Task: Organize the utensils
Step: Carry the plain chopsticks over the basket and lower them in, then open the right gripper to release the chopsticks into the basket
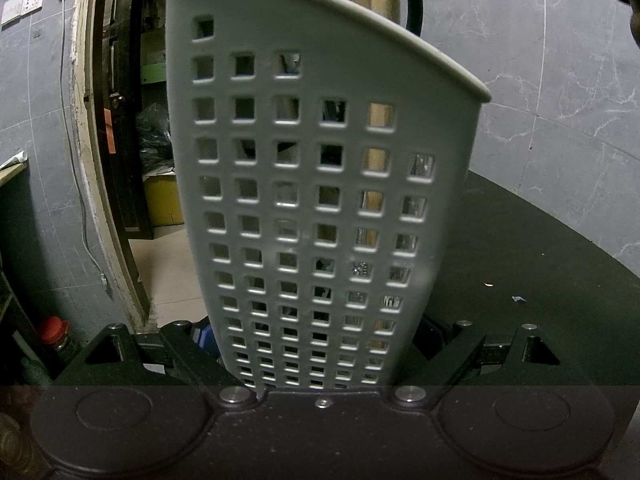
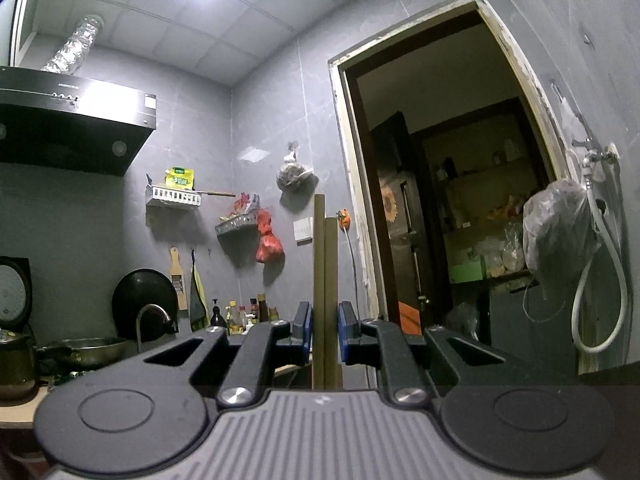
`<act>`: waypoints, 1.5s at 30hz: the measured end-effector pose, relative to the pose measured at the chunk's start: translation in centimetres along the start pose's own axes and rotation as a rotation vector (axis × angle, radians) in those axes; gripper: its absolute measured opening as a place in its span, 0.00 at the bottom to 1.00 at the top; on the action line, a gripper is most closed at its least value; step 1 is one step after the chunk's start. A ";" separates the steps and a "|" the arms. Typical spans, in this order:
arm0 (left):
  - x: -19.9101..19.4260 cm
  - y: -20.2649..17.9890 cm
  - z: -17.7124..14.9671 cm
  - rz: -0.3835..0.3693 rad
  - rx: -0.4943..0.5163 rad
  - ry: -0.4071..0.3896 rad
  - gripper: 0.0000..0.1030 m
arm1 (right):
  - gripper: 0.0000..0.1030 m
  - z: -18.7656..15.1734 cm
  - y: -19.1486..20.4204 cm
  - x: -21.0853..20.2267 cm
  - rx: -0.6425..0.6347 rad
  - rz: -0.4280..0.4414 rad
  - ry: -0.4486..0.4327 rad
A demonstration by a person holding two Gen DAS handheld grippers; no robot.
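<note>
In the left wrist view, a cable hung down the grey tiled wall beside a doorway (image 1: 120, 160) at the far left, and a red-capped jar (image 1: 54, 330) stood low in that corner. The left gripper (image 1: 320, 344) had its jaws spread wide around the base of a grey perforated utensil holder (image 1: 320, 184), which stood upright between them on a dark table (image 1: 540, 260) and filled the middle of the view; the pads themselves were hidden behind the holder, so whether they pressed on its walls could not be told. Through the square holes, pale wooden sticks and some metal utensils showed inside the holder, toward its right side. In the right wrist view, a black range hood (image 2: 72, 132) hung at the left above a pan (image 2: 92, 350) and a tap, with wall racks and a red bag (image 2: 269, 242) further right. The right gripper (image 2: 325, 332) had its blue pads (image 2: 304, 330) drawn close together, pinching a pair of wooden chopsticks (image 2: 325, 264) that stood upright between them, rising well above the fingertips and side by side. To the right lay an open doorway (image 2: 448, 200), then a plastic bag and white hose (image 2: 600, 280) hanging from a wall tap.
</note>
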State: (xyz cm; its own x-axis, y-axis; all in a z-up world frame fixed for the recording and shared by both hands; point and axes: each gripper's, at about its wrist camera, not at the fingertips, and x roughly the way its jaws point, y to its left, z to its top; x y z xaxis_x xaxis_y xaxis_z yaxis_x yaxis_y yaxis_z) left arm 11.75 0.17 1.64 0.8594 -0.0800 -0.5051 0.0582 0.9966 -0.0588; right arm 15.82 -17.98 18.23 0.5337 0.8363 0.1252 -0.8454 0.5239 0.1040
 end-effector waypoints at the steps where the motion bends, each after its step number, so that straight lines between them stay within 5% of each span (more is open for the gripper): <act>1: 0.0 0.0 0.0 0.000 0.000 0.000 0.88 | 0.15 -0.3 0.0 0.0 0.001 -0.003 0.006; 22: 0.0 0.0 0.0 -0.001 -0.001 0.000 0.88 | 0.17 -4.4 -0.6 -1.4 0.028 -0.040 0.078; 34: 0.0 0.0 -0.1 0.005 0.002 0.002 0.88 | 0.47 -6.0 -0.2 -3.1 0.031 -0.072 0.097; 45: -0.2 -0.3 0.1 -0.015 0.013 -0.006 0.99 | 0.92 -6.7 0.7 -6.3 0.047 -0.126 0.071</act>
State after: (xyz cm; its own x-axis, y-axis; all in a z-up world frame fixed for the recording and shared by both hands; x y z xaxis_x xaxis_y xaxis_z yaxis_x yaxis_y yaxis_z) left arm 11.56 -0.12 1.82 0.8614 -0.0951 -0.4990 0.0782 0.9954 -0.0548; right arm 11.73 -21.77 10.91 0.6314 0.7745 0.0383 -0.7689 0.6189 0.1607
